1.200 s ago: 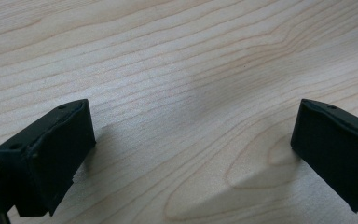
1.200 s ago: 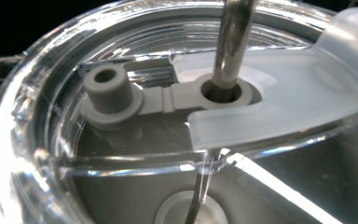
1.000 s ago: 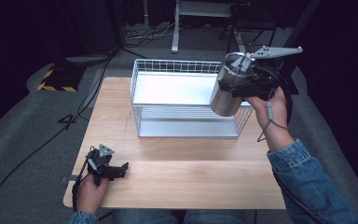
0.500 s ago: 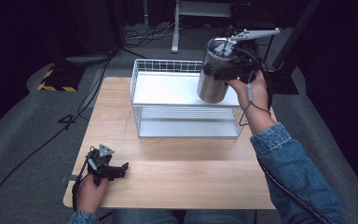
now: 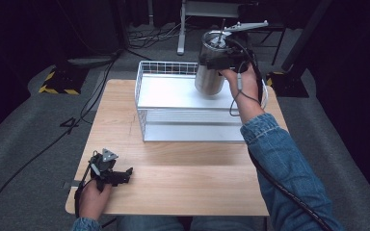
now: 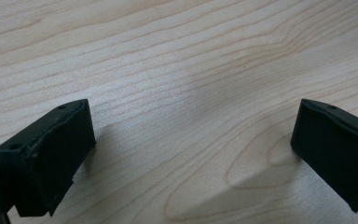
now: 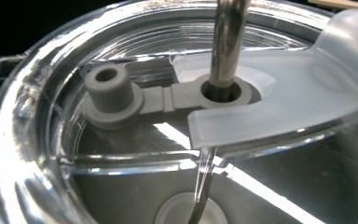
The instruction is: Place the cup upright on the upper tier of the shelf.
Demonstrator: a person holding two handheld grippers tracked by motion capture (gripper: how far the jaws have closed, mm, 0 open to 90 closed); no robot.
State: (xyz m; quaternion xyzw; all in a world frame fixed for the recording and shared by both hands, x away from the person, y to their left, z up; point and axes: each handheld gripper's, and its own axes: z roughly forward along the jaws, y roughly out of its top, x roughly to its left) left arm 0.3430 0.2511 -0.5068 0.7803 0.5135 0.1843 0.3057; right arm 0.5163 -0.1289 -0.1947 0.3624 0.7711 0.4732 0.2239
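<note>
While the left tool (image 5: 118,175) rests on the wooden counter (image 5: 183,187) with its jaws spread wide and empty, the right tool (image 5: 221,61) holds a steel tumbler (image 5: 208,79) upright in the air above the white wire basket (image 5: 164,103); its clear lid (image 7: 42,140) carries a metal straw (image 7: 226,42). Whether the right jaws clamp it cannot be told.

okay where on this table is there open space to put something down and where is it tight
The bare wooden table in front of the wire basket, between the left gripper and the denim sleeve, is open. So is the strip left of the basket. The basket's white floor is mostly bare too. It is tight at the basket's far right, where the right gripper holds the steel tumbler.
</note>
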